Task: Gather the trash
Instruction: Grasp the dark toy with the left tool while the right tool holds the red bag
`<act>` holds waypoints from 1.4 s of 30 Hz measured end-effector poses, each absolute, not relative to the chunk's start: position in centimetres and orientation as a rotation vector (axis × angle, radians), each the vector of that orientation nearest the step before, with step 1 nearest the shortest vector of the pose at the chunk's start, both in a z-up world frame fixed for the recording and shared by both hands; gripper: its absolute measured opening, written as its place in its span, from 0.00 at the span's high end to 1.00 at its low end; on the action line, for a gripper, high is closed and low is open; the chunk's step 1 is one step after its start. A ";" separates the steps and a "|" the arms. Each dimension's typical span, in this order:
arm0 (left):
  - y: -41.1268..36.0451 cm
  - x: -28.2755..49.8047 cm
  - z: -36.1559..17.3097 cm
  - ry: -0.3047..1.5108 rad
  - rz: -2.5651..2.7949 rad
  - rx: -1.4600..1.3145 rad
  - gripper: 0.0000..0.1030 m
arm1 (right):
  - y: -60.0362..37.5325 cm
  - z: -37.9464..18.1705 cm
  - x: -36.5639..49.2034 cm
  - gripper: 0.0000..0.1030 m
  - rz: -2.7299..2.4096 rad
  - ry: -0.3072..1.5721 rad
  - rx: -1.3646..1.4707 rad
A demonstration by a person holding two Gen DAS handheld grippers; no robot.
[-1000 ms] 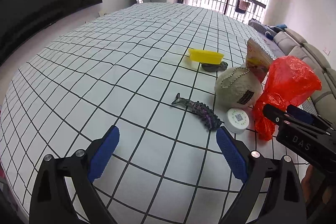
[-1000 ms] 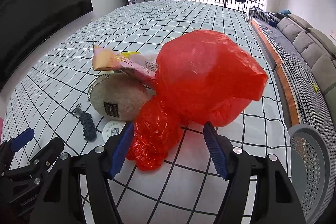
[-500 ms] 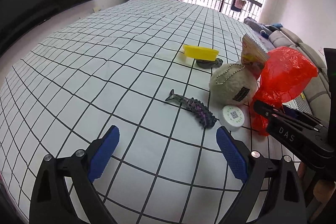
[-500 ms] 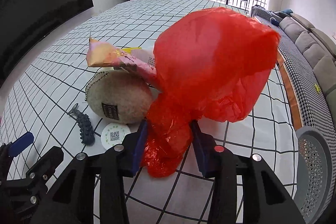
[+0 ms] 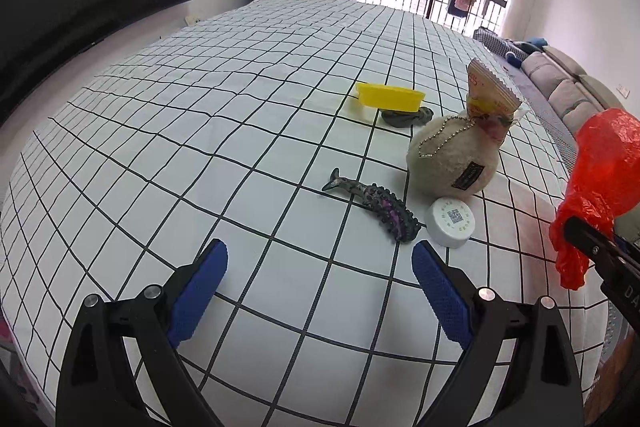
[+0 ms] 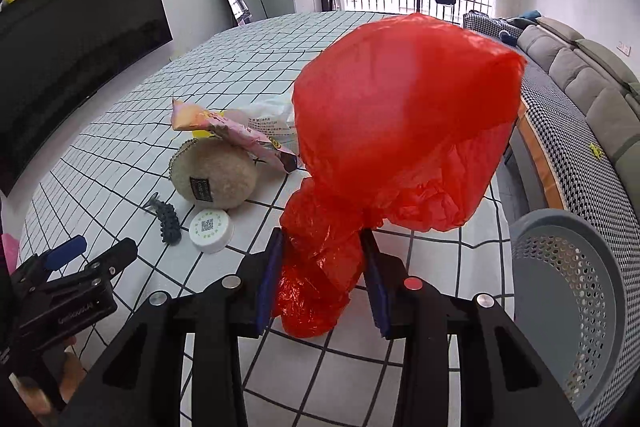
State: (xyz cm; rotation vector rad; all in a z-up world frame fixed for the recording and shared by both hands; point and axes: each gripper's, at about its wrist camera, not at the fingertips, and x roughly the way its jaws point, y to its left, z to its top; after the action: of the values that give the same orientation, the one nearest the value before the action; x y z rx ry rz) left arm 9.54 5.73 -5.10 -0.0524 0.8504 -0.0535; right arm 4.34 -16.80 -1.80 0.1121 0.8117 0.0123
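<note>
Holding the red bag (image 6: pixel 400 123) by its bunched neck, your right gripper (image 6: pixel 322 267) carries light, floppy, slippery film; left gripper (image 5: pixel 320 291) wide.

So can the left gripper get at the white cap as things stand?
Probably yes: the left gripper is open and empty, and the white cap lies just beyond its right jaw, with only the dark toy close beside it.

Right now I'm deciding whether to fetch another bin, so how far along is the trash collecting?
Early. Nothing shows inside the grey basket. In hand: the right tongs have just closed on the red plastic bag, lifted off the checked cloth. Left: the snack wrapper still lies there. The left tongs are open, empty.
</note>
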 end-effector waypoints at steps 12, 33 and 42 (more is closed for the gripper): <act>4.4 11.5 -4.9 0.916 -0.047 -0.055 0.11 | -17.7 -2.5 2.3 0.64 0.068 0.801 0.151; 2.9 14.4 -7.0 0.955 -0.011 -0.030 0.37 | -18.9 -2.9 1.7 0.64 0.074 0.805 0.194; 3.4 13.0 -6.4 0.940 -0.069 -0.036 0.78 | -18.7 -2.7 1.1 0.64 0.064 0.804 0.185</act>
State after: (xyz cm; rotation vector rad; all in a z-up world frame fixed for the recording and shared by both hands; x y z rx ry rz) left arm 13.00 3.35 -6.43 -0.0359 0.9404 -0.0688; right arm 1.12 -18.70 -2.70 0.1854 0.8039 0.0643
